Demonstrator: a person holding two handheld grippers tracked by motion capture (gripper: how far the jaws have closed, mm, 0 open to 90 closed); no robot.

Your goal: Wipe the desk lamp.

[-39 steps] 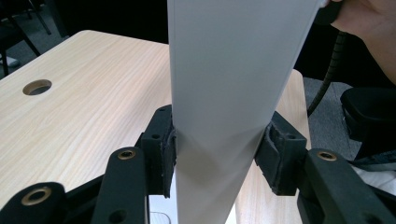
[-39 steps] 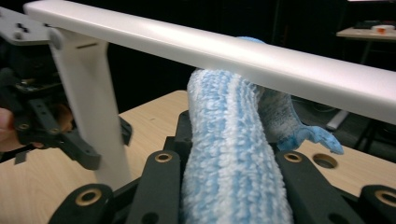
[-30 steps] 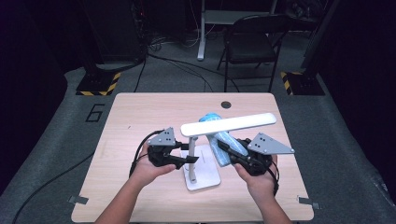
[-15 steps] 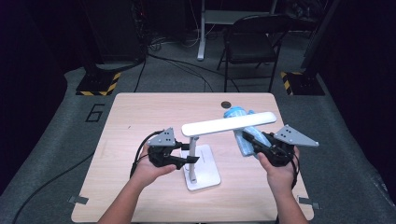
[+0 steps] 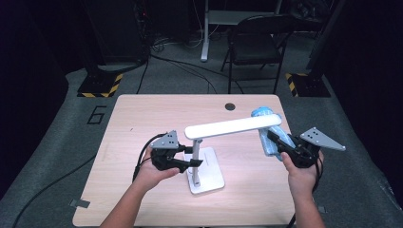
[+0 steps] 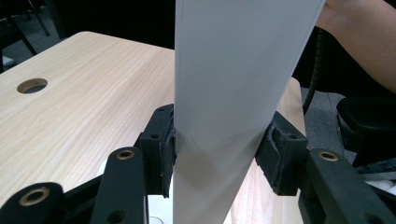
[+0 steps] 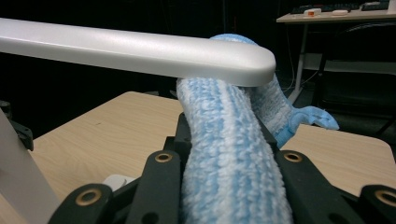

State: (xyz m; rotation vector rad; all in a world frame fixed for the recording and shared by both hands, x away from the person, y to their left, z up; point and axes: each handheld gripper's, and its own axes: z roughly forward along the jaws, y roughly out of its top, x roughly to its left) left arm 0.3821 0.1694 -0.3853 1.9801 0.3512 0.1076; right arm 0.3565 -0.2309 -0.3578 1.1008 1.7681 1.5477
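Observation:
A white desk lamp stands on the wooden table [image 5: 142,114], with its flat base [image 5: 209,176] near the middle and its long head bar [image 5: 233,127] reaching right. My left gripper [image 5: 192,162] is shut on the lamp's upright post [image 6: 224,107], both pads pressed to its sides. My right gripper [image 5: 275,140] is shut on a blue fluffy cloth [image 5: 267,135]. That cloth [image 7: 229,154] runs up between the jaws and touches the underside of the head bar's rounded right end [image 7: 224,58].
A round cable hole [image 5: 230,106] lies at the table's far edge. A black folding chair [image 5: 256,47] and a white desk leg [image 5: 206,33] stand behind the table. Yellow-black striped floor blocks [image 5: 100,85] sit at both far corners. Cables trail across the floor.
My right gripper has carried the blue cloth rightward, from beside the lamp post out to the right end of the head bar. The left gripper has kept its hold on the post.

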